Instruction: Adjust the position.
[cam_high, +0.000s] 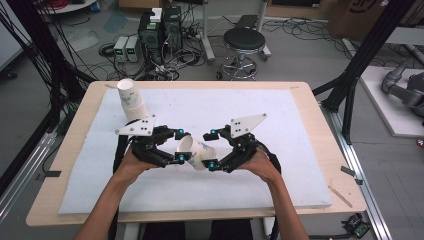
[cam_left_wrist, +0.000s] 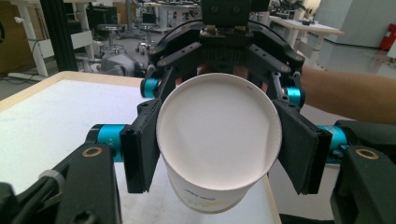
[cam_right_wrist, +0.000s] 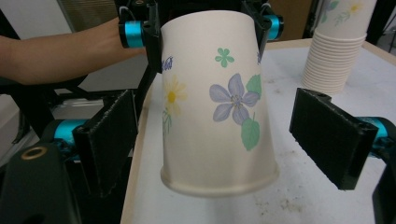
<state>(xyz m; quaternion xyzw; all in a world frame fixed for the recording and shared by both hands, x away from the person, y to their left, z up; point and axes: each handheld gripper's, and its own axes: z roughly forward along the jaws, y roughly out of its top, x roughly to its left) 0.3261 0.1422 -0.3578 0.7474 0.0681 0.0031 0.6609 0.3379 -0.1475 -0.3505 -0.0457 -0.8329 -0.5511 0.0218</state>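
A white paper cup (cam_high: 197, 152) printed with flowers hangs on its side above the white mat, between my two grippers. My left gripper (cam_high: 180, 146) is shut on it near the rim. In the left gripper view the cup's open mouth (cam_left_wrist: 219, 140) faces the camera, with both black pads pressed to its sides. My right gripper (cam_high: 212, 148) faces the cup's base from the right. In the right gripper view the cup (cam_right_wrist: 215, 102) sits between that gripper's pads (cam_right_wrist: 112, 140), which stand open (cam_right_wrist: 222, 140) and apart from its wall.
A tilted stack of matching cups (cam_high: 131, 100) stands at the mat's back left, shown also as the stack (cam_right_wrist: 336, 46) in the right gripper view. The white mat (cam_high: 280, 115) covers a wooden table (cam_high: 320, 150). A stool (cam_high: 244, 42), computers and cables lie on the floor behind.
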